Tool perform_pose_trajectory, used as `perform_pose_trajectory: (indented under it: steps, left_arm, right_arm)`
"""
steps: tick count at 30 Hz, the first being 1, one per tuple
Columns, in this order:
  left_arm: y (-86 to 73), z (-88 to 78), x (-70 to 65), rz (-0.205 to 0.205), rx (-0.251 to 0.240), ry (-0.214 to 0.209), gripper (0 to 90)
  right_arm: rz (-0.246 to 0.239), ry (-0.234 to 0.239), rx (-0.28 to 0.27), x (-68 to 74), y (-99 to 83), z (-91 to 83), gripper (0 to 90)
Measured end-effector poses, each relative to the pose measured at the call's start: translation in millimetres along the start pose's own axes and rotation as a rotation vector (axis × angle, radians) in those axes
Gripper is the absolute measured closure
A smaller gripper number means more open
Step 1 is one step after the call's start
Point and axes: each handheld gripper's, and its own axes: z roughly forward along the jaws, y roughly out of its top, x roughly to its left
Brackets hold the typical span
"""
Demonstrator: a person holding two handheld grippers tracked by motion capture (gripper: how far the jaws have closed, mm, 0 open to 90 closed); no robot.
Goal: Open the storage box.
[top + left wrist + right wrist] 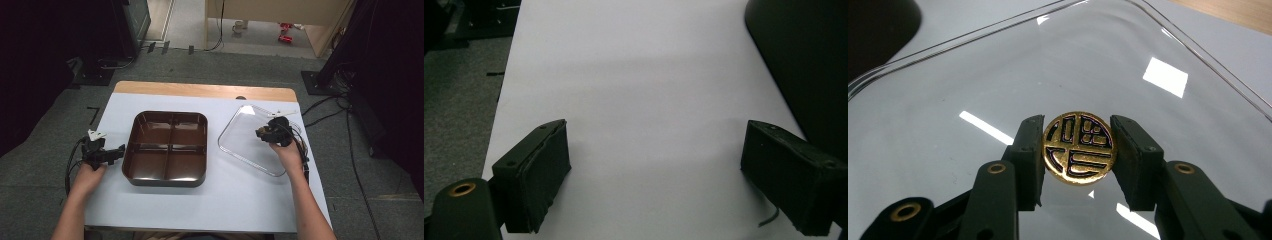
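Right gripper view: the right hand-held gripper (1078, 150) clamps the clear lid's (998, 75) gold knob (1079, 148); the left hand-held gripper (654, 170) gapes empty.

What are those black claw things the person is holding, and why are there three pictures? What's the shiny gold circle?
The person holds a tool called a gripper in each hand: two black jaws that pinch things. One picture comes from a camera up high, looking down at the table. The other two come from small cameras riding on each gripper, so you look along its jaws.

On the white table sits a brown tray with four compartments, and beside it a clear lid.

The gold circle is a round knob in the middle of that clear lid. The right gripper is shut on it, one jaw on each side.

The left gripper is open with nothing between its jaws, just left of the tray.
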Motion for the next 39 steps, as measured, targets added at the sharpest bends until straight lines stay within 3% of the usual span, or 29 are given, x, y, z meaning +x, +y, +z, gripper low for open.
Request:
perform_pose_trajectory:
  steps: [5, 9, 14, 18, 23, 25, 39]
  left_arm:
    - [0.1, 0.0, 0.1, 0.0, 0.0, 0.0, 12.1]
    - [0.0, 0.0, 0.1, 0.001, 0.0, 0.0, 12.1]
    - [0.0, 0.0, 0.0, 0.0, 0.0, 0.0, 12.1]
    - [0.1, 0.1, 0.1, 0.0, 0.001, 0.0, 12.1]
    - [0.1, 0.1, 0.2, 0.0, 0.001, -0.001, 12.1]
    - [0.1, 0.0, 0.2, 0.0, 0.001, -0.001, 12.1]
    - [0.1, 0.0, 0.1, 0.0, 0.001, 0.0, 12.1]
  right_arm:
    - [0.017, -0.036, 0.009, -6.1, -0.5, 15.8, 58.7]
    - [0.044, -0.04, 0.017, -8.2, -2.3, 23.6, 58.7]
    - [0.031, -0.05, 0.018, -7.2, -4.4, 27.1, 58.5]
    - [0.047, -0.028, -0.003, -10.4, -7.8, 27.9, 57.4]
    - [0.085, 0.006, -0.006, -13.5, -10.9, 28.1, 47.0]
    - [0.073, -0.015, -0.016, -12.3, -10.6, 23.8, 44.8]
    - [0.11, 0.016, -0.055, -5.0, -12.4, -7.9, 41.2]
